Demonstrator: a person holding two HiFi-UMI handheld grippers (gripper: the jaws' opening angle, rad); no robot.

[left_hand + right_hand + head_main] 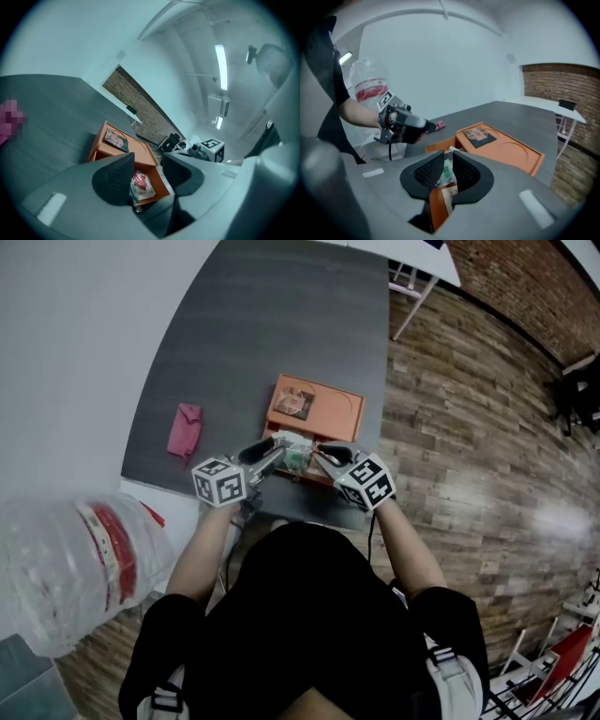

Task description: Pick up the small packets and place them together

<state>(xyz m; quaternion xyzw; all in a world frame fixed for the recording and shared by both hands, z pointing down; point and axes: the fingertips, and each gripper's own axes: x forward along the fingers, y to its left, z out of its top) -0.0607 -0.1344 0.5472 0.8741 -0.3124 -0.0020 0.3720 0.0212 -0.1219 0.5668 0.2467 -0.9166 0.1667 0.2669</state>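
Right gripper view: the right gripper [446, 164] pinches a thin, crinkly green-and-white packet [447, 174] upright between ribbed black jaws, above the orange plastic tray [513, 152]. The left gripper [148, 165] has its jaws apart, with a flat red-and-white packet [142, 183] lying beyond them in a tray compartment.

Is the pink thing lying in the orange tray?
No, the pink thing lies on the grey table, apart from the orange tray.
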